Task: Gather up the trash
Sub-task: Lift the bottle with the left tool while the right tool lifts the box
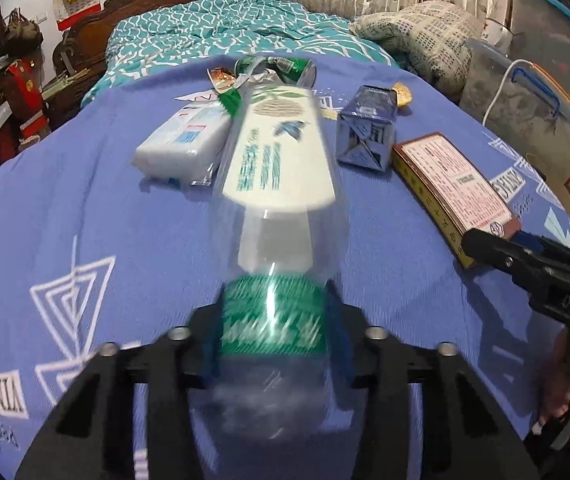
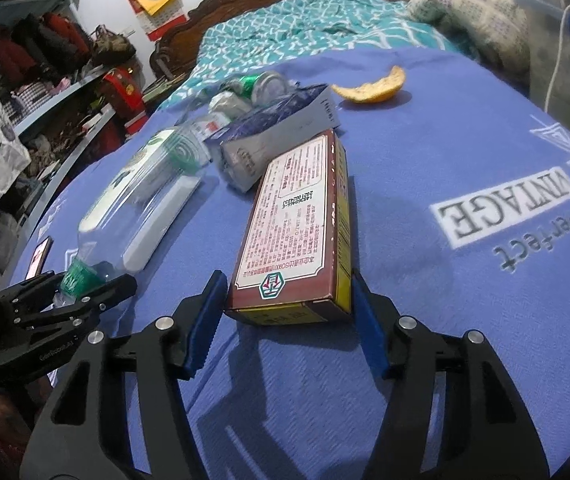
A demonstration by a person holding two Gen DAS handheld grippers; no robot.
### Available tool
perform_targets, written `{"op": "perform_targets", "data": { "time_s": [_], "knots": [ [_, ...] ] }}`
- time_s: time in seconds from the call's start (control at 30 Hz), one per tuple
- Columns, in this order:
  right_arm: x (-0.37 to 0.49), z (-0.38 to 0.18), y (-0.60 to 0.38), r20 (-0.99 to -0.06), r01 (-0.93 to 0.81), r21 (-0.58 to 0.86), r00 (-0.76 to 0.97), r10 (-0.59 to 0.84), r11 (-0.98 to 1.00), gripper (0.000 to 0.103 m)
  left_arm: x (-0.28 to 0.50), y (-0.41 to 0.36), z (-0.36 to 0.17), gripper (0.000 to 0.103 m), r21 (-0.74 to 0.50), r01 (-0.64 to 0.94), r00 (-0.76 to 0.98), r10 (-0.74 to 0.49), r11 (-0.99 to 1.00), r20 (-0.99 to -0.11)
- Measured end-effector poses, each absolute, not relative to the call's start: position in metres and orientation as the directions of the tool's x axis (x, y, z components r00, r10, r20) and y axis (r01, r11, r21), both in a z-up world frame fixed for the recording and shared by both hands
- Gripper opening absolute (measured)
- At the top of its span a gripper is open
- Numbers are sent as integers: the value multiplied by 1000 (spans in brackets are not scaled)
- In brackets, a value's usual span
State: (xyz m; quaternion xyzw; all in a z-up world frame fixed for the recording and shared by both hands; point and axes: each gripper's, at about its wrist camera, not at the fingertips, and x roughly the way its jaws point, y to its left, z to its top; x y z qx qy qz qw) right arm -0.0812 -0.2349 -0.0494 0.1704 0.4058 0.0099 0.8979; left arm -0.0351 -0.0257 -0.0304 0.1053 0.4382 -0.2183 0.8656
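1. Left gripper (image 1: pixel 273 356): fingers (image 1: pixel 207 354) sit at either side of the green-banded neck end of the clear plastic bottle (image 1: pixel 281 160), which lies on the blue blanket (image 1: pixel 85 200) covering the bed. The pads look to be against the band, so I read this as a pinch, though blur softens the contact line.
2. Right gripper (image 2: pixel 285 320): fingers (image 2: pixel 205 312) spread, flanking the near end of the brown box (image 2: pixel 297 224), which lies flat on the blanket. The right pad sits at the box's edge; a gap shows at the left pad. Not yet gripped.
3. Risk: the bottle is smooth, round and probably empty. Held only at one end, the long body could swing or roll out of the pinch on lifting.
4. Risk: a swinging bottle could knock the white packet (image 1: pixel 181 140) touching its side, or the blue carton (image 1: pixel 367 128) just beside it.
5. Risk: the box is wide for the right fingers; closing off-centre could skew it or push it away.
6. Risk: the two grippers work near each other and could collide when lifting.
7. Hard to read: the bottle's near end is blurred and hidden behind the left fingers. No trash bin shows in either view. The pile beyond the bottle, green can (image 2: pixel 263 82) included, overlaps too much to sort. The orange peel (image 2: pixel 373 88) lies well apart.
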Motion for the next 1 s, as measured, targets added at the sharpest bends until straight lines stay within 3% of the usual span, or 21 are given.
{"op": "perform_targets", "data": {
  "time_s": [0.37,0.4,0.43,0.5,0.7,0.73,0.8,0.9,1.0],
  "knots": [
    [-100,-50,-220,-735,58,309,648,200,949,63,-55,-17,-29,40,-25,467,515,-296,884,-804],
    [-100,-50,-220,-737,61,303,647,193,951,64,-53,-18,-29,51,-20,461,519,-288,887,-805],
    [-100,-50,-219,-741,66,292,647,182,954,65,-51,-19,-28,72,-10,453,527,-277,891,-804],
    [-100,-49,-219,-746,79,267,647,155,960,78,-49,-19,-24,81,-2,439,551,-271,898,-789],
    [-100,-43,-218,-736,86,223,669,109,971,79,-38,-20,-14,80,-10,432,567,-280,902,-774],
    [-100,-43,-216,-735,77,213,670,108,974,79,-37,-20,-15,73,-15,431,566,-283,902,-774],
    [-98,-45,-213,-740,58,207,662,118,977,64,-38,-21,-17,59,-46,462,540,-323,885,-777],
    [-100,-45,-216,-738,43,229,659,145,972,63,-47,-26,-17,59,-9,484,553,-314,875,-772],
    [-108,-41,-233,-714,71,291,680,167,954,63,-57,-24,-14,58,-67,524,515,-378,849,-769]
  ]
}}
